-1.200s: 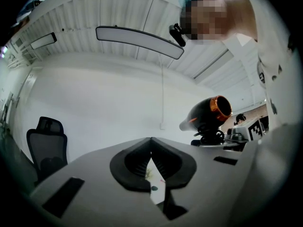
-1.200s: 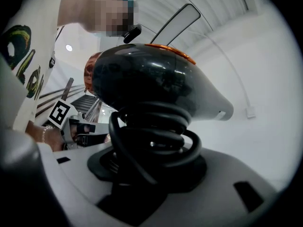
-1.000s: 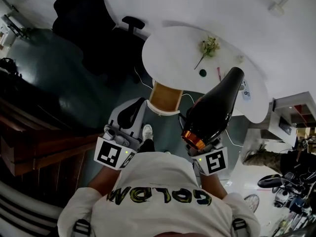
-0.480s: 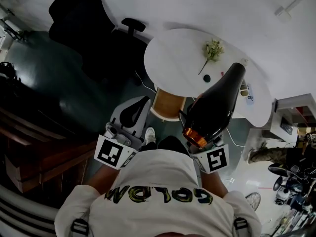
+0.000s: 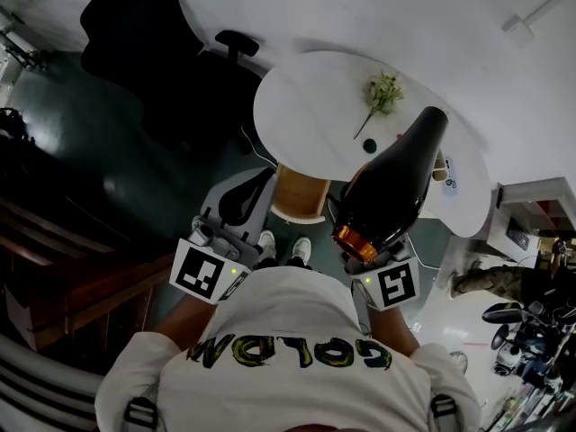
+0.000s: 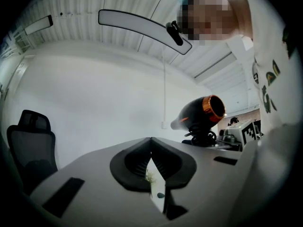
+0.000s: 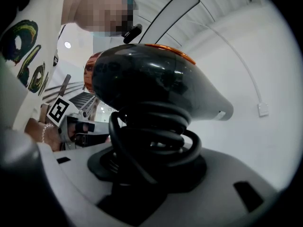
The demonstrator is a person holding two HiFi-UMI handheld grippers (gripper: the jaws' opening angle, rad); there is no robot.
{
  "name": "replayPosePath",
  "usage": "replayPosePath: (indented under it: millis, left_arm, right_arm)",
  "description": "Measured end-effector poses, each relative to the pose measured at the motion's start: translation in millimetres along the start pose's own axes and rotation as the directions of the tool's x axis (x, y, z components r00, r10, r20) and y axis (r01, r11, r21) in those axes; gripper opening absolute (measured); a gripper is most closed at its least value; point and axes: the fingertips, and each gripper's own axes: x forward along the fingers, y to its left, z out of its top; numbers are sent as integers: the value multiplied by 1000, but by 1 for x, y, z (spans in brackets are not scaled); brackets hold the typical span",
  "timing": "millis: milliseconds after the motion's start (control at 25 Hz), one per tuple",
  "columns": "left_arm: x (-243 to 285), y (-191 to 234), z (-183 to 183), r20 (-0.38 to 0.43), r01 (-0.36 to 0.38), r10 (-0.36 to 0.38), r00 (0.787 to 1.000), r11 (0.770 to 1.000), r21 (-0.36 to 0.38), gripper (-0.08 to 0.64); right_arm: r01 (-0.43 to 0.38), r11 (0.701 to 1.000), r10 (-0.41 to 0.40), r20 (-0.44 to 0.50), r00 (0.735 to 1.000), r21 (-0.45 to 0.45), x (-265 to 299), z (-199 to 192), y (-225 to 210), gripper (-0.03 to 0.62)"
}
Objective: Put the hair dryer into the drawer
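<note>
A black hair dryer (image 5: 391, 187) with an orange ring at its rear stands in my right gripper (image 5: 364, 243), nozzle pointing towards the white table (image 5: 306, 106). In the right gripper view the dryer (image 7: 151, 84) fills the middle. Its black cord is coiled round the handle, and my right gripper (image 7: 147, 171) is shut on that handle. My left gripper (image 5: 241, 203) is held beside it, shut with nothing in it. In the left gripper view its dark pads (image 6: 137, 162) meet with only a slit between them, and the dryer (image 6: 201, 113) shows at the right. No drawer is clearly seen.
A wood-coloured box-like unit (image 5: 297, 192) sits under the table's near edge. A flower sprig (image 5: 382, 90) and a small dark object (image 5: 370, 146) lie on the table. A black office chair (image 5: 148, 43) stands at the left, dark wooden furniture (image 5: 63, 259) further left.
The person has stepped towards the table, carrying both grippers along; both shoes now show. The hair dryer stays held in the right gripper, and the left stays shut.
</note>
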Motion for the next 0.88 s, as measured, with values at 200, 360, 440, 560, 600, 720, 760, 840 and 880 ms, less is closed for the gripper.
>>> replayPosePath:
  millis: [200, 360, 440, 560, 600, 720, 760, 840, 880]
  left_arm:
    - [6, 5, -7, -11, -11, 11, 1000, 1000, 3, 11]
    - [11, 12, -21, -40, -20, 20, 999, 1000, -4, 11]
    - [11, 16, -31, -59, -26, 25, 998, 1000, -11, 11]
    - [10, 20, -52, -90, -32, 29, 995, 999, -32, 11]
    - [8, 22, -60, -100, -33, 29, 995, 999, -40, 11]
    - [1, 27, -90, -125, -35, 26, 992, 997, -69, 11]
    - [-1, 28, -100, -133, -37, 26, 991, 996, -80, 11]
    - [-4, 31, -120, -149, -41, 26, 988, 994, -98, 11]
    - [-4, 32, -128, -156, -42, 25, 987, 993, -106, 11]
  right_arm:
    - [-21, 1000, 21, -21, 1000, 15, 5, -12, -6, 244]
    - [-37, 999, 39, -52, 998, 30, 9, -28, -10, 244]
    - [-42, 998, 45, -72, 996, 38, 11, -39, -9, 244]
    - [-48, 997, 54, -114, 992, 56, 11, -60, -7, 244]
    - [-51, 997, 59, -133, 989, 62, 10, -69, -4, 244]
    - [-64, 994, 79, -188, 979, 85, 9, -100, 7, 244]
    - [-69, 994, 87, -208, 974, 90, 8, -111, 12, 244]
    - [-84, 992, 105, -245, 964, 97, 6, -132, 18, 244]
    - [-93, 991, 116, -261, 958, 97, 5, -142, 21, 244]
